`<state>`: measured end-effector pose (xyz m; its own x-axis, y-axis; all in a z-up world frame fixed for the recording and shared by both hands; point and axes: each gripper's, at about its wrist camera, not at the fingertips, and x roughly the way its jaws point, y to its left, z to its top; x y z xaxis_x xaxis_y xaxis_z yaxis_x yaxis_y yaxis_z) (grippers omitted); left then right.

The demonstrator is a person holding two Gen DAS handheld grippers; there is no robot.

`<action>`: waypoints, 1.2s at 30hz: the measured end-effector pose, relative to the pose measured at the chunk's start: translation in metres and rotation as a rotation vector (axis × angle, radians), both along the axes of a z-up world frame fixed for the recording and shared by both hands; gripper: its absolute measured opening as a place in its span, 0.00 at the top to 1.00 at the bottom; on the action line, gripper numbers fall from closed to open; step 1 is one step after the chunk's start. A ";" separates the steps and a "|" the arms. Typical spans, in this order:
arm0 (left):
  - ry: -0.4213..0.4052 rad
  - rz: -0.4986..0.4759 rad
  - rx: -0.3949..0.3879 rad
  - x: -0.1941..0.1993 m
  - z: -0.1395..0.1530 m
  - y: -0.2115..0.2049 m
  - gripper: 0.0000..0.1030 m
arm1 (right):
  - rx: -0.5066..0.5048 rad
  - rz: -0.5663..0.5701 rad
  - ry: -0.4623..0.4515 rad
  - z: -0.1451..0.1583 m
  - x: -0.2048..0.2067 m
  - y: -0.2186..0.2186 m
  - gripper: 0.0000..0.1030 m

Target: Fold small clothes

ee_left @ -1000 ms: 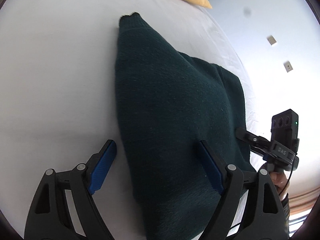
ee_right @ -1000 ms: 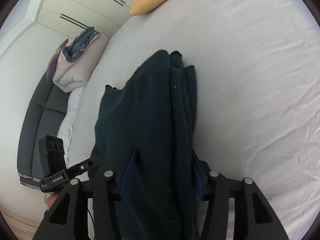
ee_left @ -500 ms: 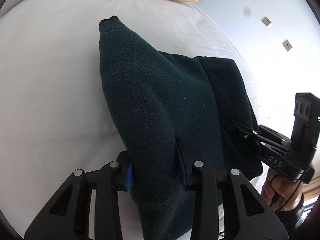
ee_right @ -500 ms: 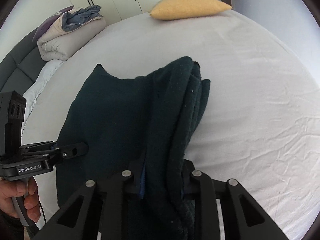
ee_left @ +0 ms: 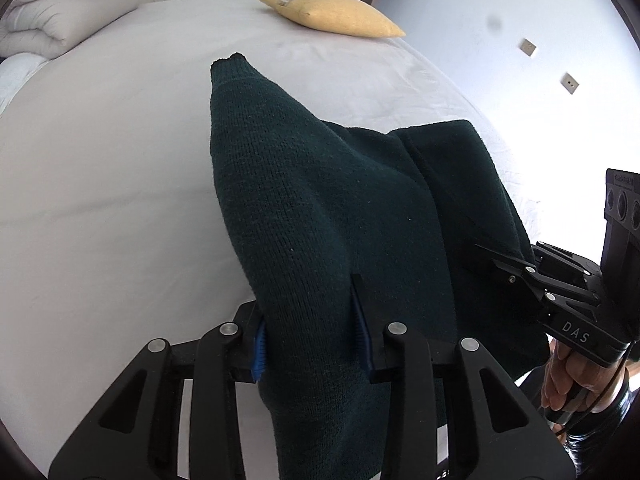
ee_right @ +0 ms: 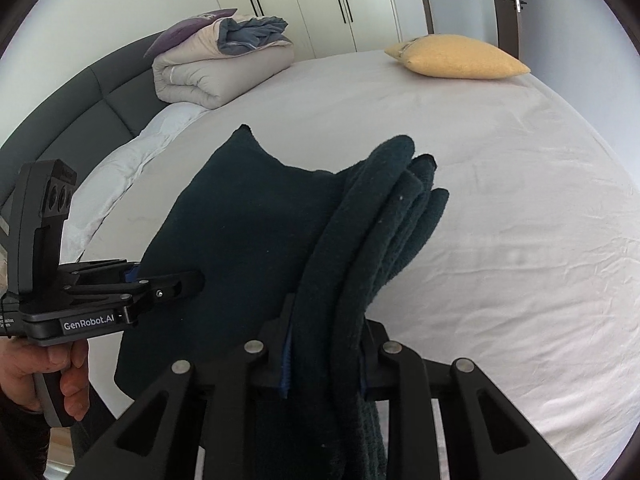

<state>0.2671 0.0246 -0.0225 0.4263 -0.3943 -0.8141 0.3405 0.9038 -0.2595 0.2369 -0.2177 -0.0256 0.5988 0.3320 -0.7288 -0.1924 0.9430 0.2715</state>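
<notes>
Bed: wide white-sheeted bed [ee_left: 120,184] lying under everything.
Garment: dark green knitted sweater [ee_left: 320,216] hanging bunched above the bed.
Left tongs [ee_left: 312,344]: clamping the sweater's fold.
Right tongs [ee_right: 324,356]: clamping its stacked layers.

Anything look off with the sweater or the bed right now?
Nothing stands out. The dark green sweater hangs bunched between both grippers, left and right, above the white bed sheet; no damage visible.

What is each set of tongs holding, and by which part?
Both hold the dark green sweater: left tongs pinch its near edge, right tongs clamp the bunched layers beside them.
</notes>
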 end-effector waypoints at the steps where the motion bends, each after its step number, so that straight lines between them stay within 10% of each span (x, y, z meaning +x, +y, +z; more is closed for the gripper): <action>1: 0.009 0.009 -0.002 -0.005 -0.004 0.009 0.69 | 0.006 0.005 0.007 -0.002 -0.002 0.008 0.75; 17: 0.094 0.055 -0.055 0.004 -0.064 0.020 0.64 | 0.085 -0.014 0.090 -0.062 -0.010 0.022 0.75; 29: 0.062 0.121 -0.079 -0.003 -0.080 0.020 0.33 | 0.289 -0.068 0.124 -0.090 -0.010 -0.008 0.51; 36: -0.234 0.135 0.022 -0.054 -0.040 0.014 0.31 | 0.166 -0.141 0.019 -0.056 -0.040 -0.018 0.36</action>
<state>0.2127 0.0381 -0.0628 0.6511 -0.3046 -0.6952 0.2651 0.9495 -0.1677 0.1966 -0.2356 -0.0820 0.6342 0.3623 -0.6831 -0.0550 0.9023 0.4275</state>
